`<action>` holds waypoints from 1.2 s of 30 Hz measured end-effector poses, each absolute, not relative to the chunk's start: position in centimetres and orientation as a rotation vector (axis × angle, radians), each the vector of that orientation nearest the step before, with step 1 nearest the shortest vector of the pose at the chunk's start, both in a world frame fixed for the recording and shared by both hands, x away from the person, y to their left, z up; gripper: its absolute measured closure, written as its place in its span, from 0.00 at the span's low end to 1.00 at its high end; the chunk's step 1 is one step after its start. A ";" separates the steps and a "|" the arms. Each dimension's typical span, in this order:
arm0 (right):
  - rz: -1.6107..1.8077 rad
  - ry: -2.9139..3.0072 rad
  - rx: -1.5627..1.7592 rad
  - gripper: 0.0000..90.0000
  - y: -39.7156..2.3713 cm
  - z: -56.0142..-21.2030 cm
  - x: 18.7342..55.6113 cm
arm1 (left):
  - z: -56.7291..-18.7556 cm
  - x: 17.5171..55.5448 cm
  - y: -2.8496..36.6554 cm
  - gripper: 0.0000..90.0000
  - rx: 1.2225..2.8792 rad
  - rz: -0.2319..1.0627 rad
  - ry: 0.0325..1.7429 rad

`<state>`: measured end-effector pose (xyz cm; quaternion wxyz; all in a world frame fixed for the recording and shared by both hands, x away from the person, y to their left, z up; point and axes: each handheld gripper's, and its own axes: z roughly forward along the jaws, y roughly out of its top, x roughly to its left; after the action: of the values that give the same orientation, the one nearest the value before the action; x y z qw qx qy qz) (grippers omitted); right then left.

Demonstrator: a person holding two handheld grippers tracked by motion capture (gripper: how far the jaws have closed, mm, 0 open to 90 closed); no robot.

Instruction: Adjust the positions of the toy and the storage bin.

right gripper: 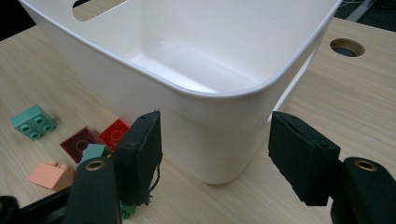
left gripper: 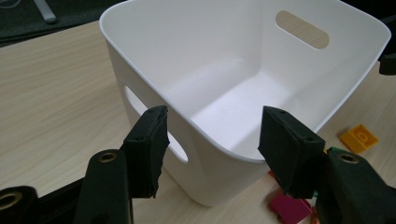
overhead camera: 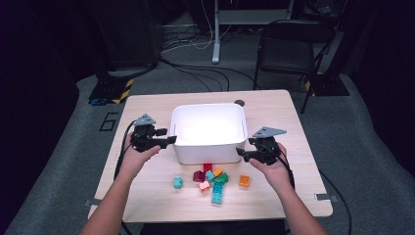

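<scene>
Two grippers are flanking a white bin [overhead camera: 209, 133] that is sitting near the middle of a pale wood-grain table [overhead camera: 274, 105]. Smooth, glossy plastic is forming the bin's walls, its corners are rounded, and an oval handle slot [left gripper: 301, 29] is cut through the far wall in the left gripper view. Nothing is lying inside it.

At the bin's left side the left gripper [overhead camera: 169, 140] is hanging with its jaws apart; its rough black foam pads [left gripper: 147, 144] are standing clear of the wall, one outside it, the other over the bin's corner, and neither is pressing on it. At the near right corner the right gripper [overhead camera: 241, 153] is likewise standing open, the rounded corner lying between its pads [right gripper: 301, 156] without touching them.

Several small studded blocks are lying scattered on the table in front of the bin — a red block [right gripper: 113, 132] close against its near wall, a dark magenta block [right gripper: 80, 143], a peach block [right gripper: 50, 174], a teal block [right gripper: 32, 121] off by itself, and an orange block [overhead camera: 244, 181] nearest the right hand. Beyond the bin a round cable hole [right gripper: 346, 47] is cut into the tabletop. Behind the table a black folding chair [overhead camera: 288, 46] is standing on grey carpet.
</scene>
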<state>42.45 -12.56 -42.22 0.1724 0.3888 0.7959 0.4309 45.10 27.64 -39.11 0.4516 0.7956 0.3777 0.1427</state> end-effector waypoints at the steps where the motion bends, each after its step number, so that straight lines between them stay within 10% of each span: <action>1: 1.217 2.256 1.106 0.38 -12.7 -42.2 42.3 | -39.0 44.9 27.8 0.47 1.967 0.364 0.929; 36: 1.267 2.315 1.079 0.50 -15.9 -44.6 38.2 | -38.0 40.7 30.6 0.45 1.877 0.390 0.933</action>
<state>38.16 -15.89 -44.56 0.1449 0.3743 0.8034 0.4397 40.69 30.61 -38.00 0.4835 0.7707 0.3829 0.1602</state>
